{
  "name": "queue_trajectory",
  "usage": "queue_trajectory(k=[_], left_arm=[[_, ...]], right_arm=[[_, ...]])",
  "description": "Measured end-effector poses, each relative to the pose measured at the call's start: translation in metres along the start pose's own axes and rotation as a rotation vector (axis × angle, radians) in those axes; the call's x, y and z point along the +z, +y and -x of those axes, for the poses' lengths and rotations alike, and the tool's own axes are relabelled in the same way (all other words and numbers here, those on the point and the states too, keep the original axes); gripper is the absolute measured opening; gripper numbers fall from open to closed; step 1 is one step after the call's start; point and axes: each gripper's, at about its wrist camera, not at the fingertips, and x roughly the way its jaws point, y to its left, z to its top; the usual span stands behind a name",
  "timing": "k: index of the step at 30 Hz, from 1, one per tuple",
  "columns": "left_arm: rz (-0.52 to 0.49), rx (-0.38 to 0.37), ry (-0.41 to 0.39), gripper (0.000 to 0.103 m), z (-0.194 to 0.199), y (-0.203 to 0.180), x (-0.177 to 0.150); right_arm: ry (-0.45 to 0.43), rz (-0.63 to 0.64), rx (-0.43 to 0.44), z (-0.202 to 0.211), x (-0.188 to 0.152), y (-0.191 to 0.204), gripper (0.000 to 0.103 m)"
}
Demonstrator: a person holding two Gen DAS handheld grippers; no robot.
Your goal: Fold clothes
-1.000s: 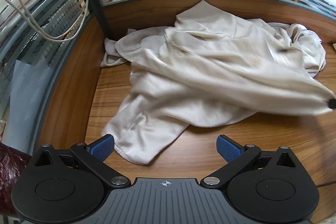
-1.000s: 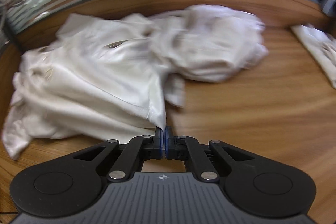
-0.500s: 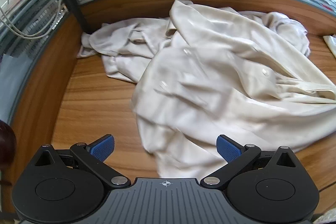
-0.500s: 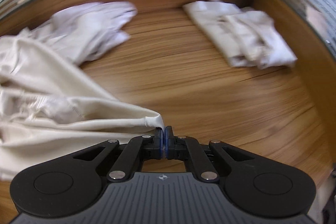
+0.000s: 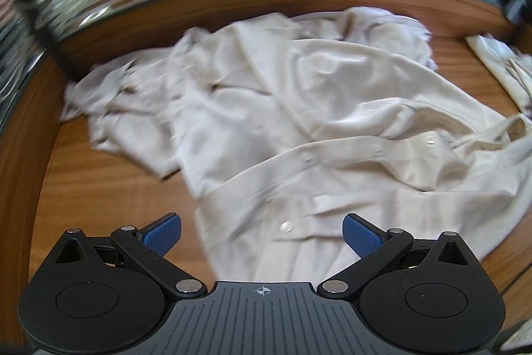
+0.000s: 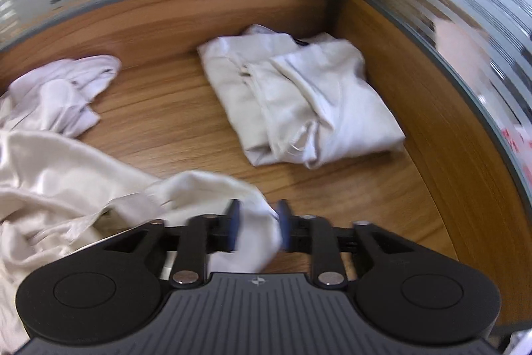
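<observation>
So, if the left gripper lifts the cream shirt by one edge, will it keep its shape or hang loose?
The cream shirt would probably hang loose: it lies in soft creases and drapes over itself. Its slight sheen suggests it may slip from the pads. The left gripper, open above the button strip, would likely lift only part of it.

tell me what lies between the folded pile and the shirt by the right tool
Bare wood desk separates the folded pile from the shirt, seen in the right wrist view.
</observation>
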Motion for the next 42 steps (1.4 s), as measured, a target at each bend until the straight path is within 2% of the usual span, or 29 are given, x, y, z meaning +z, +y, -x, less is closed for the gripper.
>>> queue_trajectory(k=[4,9,13,15,18,23,26,28,31,36,38,40,41,42], left_arm=[[-0.093,-0.030,-0.020,0.103,-0.014,-0.016,0.014],[-0.204,-0.105,-0.041,0.103,-0.034,-0.028,0.032],[-0.315,-0.165,-0.048,0.103,-0.048,-0.036,0.046],[-0.370,-0.191,-0.047,0.103,-0.055,-0.041,0.053],[-0.444,-0.236,-0.047,0.102,-0.067,-0.049,0.062],[-0.545,-0.306,-0.050,0.095,-0.088,-0.062,0.078],[-0.594,-0.346,-0.051,0.085,-0.101,-0.072,0.087],[-0.624,-0.364,-0.046,0.071,-0.111,-0.080,0.093],[-0.664,-0.391,-0.024,0.068,-0.126,-0.094,0.100],[-0.705,-0.417,-0.006,0.067,-0.140,-0.110,0.102],[-0.712,-0.397,-0.006,0.053,-0.145,-0.113,0.103],[-0.700,-0.349,-0.001,0.011,-0.151,-0.112,0.104],[-0.687,-0.318,0.006,0.010,-0.153,-0.111,0.105],[-0.646,-0.301,0.014,0.010,-0.154,-0.105,0.108]], right_arm=[[0.015,0.039,0.070,0.011,-0.006,0.019,0.049],[0.044,0.036,0.175,0.026,-0.029,0.050,0.064],[0.076,0.015,0.225,0.035,-0.052,0.083,0.070],[0.085,0.002,0.239,0.038,-0.063,0.100,0.077],[0.104,-0.024,0.258,0.041,-0.080,0.126,0.083],[0.136,-0.064,0.247,0.039,-0.107,0.166,0.085],[0.157,-0.078,0.230,0.035,-0.122,0.190,0.086],[0.172,-0.087,0.218,0.032,-0.131,0.206,0.087],[0.193,-0.100,0.200,0.028,-0.146,0.229,0.087],[0.197,-0.053,0.170,0.019,-0.149,0.256,0.087],[0.193,-0.040,0.159,0.017,-0.149,0.262,0.087],[0.184,-0.023,0.143,0.016,-0.147,0.264,0.076],[0.178,-0.012,0.135,0.016,-0.147,0.263,0.065],[0.172,-0.001,0.126,0.016,-0.146,0.263,0.050]])
